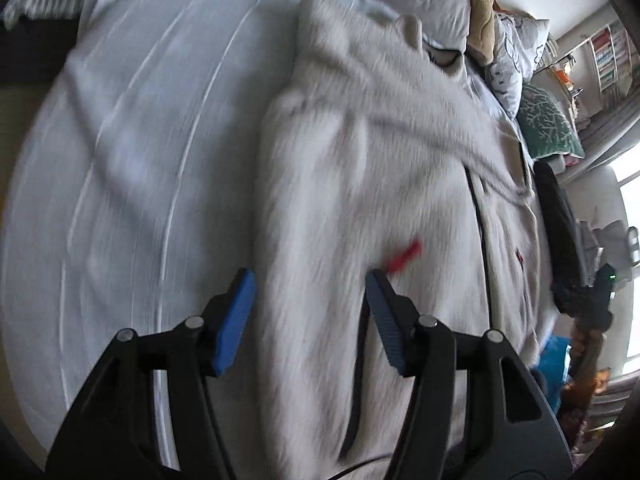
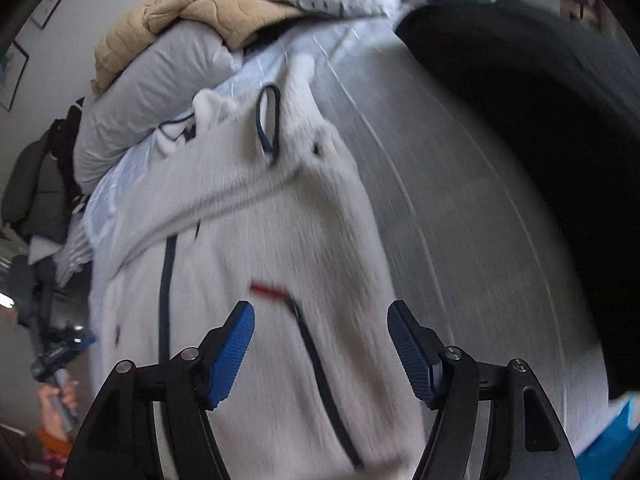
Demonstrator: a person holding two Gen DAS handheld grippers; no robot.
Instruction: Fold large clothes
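White fleece jacket (image 1: 360,168) lies flat on the bed (image 1: 140,140) — spread ready for folding; left claw (image 1: 310,280) and right claw (image 2: 320,312) hover open, empty.

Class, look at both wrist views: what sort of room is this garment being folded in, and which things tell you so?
Most likely a bedroom. The white fleece jacket lies on a bed sheet, with pillows and a bunched duvet piled at one end.

Black linkage arms, silver screws, ribbed blue fingers (image 1: 234,324)
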